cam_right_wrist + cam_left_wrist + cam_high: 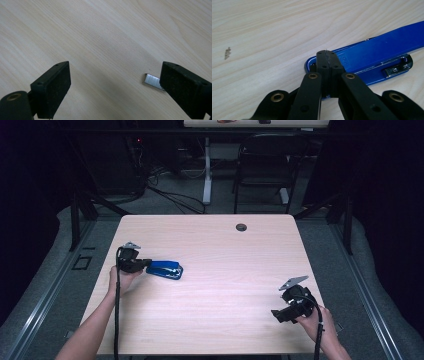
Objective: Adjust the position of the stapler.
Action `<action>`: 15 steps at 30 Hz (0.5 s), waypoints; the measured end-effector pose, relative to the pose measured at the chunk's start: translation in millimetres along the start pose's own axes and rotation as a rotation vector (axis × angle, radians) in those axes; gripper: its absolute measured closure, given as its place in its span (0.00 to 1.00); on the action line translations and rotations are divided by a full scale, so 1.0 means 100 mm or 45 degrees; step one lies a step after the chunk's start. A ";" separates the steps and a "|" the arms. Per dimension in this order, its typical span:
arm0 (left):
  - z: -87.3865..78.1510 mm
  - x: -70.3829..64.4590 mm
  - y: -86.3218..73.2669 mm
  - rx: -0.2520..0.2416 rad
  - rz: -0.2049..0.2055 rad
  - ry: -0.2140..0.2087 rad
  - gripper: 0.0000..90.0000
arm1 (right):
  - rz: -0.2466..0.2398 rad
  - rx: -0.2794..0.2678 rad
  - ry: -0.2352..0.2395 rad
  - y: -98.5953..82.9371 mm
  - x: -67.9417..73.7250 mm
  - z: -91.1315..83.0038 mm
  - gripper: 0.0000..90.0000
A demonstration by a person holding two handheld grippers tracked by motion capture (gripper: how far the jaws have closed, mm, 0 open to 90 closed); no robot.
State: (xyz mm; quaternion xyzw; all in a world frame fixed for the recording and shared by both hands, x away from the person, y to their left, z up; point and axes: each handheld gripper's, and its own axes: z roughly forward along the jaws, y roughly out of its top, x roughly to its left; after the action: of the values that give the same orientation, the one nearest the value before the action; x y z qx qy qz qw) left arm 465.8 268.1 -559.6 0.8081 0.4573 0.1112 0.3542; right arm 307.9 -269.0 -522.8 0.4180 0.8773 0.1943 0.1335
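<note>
On the table, high view: the left gripper meets the blue stapler; the right gripper is well apart. Left gripper view: jaws together over the stapler's rear end, apparently pressing, not clamping. Right gripper view: jaws apart, staple strip beside one pad, not yet picked up; loading likely remains.

The left tongs lay low at the end of a bare forearm, the left hand gripping them from behind, jaws pressed flat together with no gap and pointed toward the right tongs. The right tongs sat well apart from them, held in the right hand, jaws spread wide and angled down. A cable trailed back from each along the arm.
</note>
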 end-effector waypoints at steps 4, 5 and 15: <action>0.04 -0.10 0.02 0.001 0.031 -0.027 1.00 | 0.003 -0.006 0.003 0.00 0.00 0.00 0.11; 0.05 -0.12 0.03 0.009 0.041 -0.034 1.00 | 0.000 -0.002 -0.001 0.00 0.00 0.00 0.11; 0.13 -0.34 0.08 0.029 0.128 -0.080 1.00 | 0.000 -0.008 0.000 0.00 0.01 0.00 0.11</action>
State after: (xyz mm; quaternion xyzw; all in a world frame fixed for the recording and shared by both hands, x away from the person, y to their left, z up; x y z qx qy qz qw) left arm 458.6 231.3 -558.5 0.8372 0.4059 0.0981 0.3533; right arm 307.5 -268.6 -523.1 0.4176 0.8767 0.1971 0.1348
